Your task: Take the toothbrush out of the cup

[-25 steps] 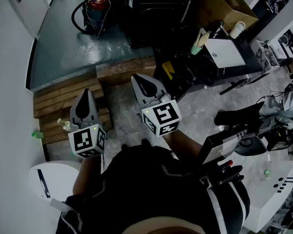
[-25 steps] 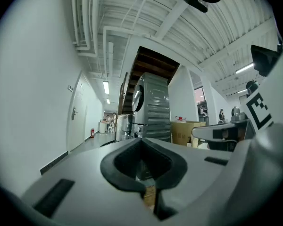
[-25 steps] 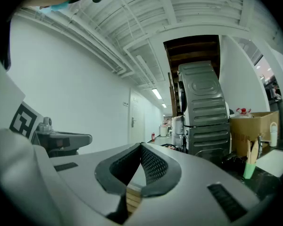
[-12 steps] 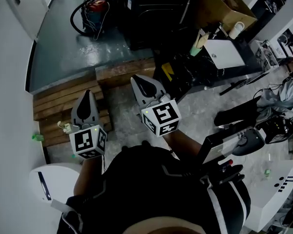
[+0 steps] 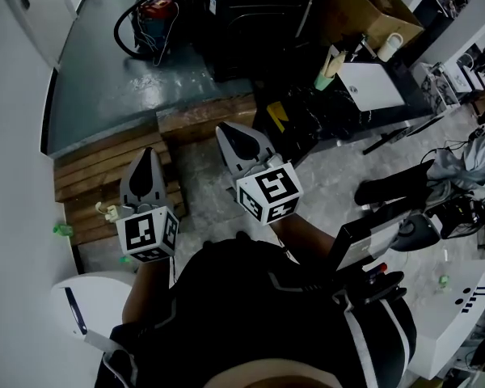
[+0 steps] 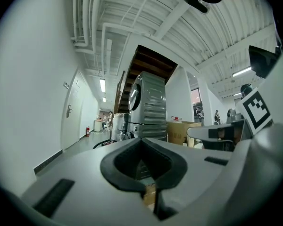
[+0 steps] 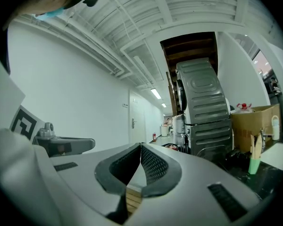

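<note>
A green cup (image 5: 324, 79) with pale toothbrush-like sticks (image 5: 335, 60) stands on a dark surface at the back right, beside a white panel. The right gripper view shows the same cup (image 7: 253, 165) far right, sticks (image 7: 255, 146) pointing up. My left gripper (image 5: 143, 153) is held level over wooden boards, jaws shut and empty; its tips meet in the left gripper view (image 6: 141, 140). My right gripper (image 5: 229, 129) is also level, shut and empty, its tips (image 7: 140, 145) touching. Both are well short of the cup.
Wooden pallet boards (image 5: 97, 172) lie below the grippers. A dark washing machine (image 5: 259, 23), a cardboard box (image 5: 372, 10), a coiled black hose (image 5: 149, 18) and a white panel (image 5: 373, 87) stand beyond. Desks with equipment (image 5: 436, 225) fill the right side.
</note>
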### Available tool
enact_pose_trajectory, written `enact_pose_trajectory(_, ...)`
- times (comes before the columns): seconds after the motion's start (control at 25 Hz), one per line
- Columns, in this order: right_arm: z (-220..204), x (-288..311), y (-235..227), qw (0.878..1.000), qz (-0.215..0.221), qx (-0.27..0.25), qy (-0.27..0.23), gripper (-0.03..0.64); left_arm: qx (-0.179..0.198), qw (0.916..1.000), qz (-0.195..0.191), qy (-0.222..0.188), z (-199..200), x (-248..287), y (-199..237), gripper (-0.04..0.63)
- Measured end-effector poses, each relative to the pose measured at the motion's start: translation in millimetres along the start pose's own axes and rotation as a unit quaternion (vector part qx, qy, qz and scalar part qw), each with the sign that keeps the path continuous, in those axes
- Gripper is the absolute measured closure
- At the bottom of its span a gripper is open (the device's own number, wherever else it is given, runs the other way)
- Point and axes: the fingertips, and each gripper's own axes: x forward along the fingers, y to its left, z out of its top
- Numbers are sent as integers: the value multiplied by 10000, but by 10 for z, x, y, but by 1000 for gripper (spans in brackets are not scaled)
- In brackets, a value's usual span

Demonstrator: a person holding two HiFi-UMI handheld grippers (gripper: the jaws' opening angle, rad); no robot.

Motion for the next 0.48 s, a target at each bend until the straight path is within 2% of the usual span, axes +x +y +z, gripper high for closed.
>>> enact_pose_trajectory(0.48, -88, -46, 158, 9991, -353, -236, 94, 594, -177, 9991, -375, -81, -119, -1, 140, 591)
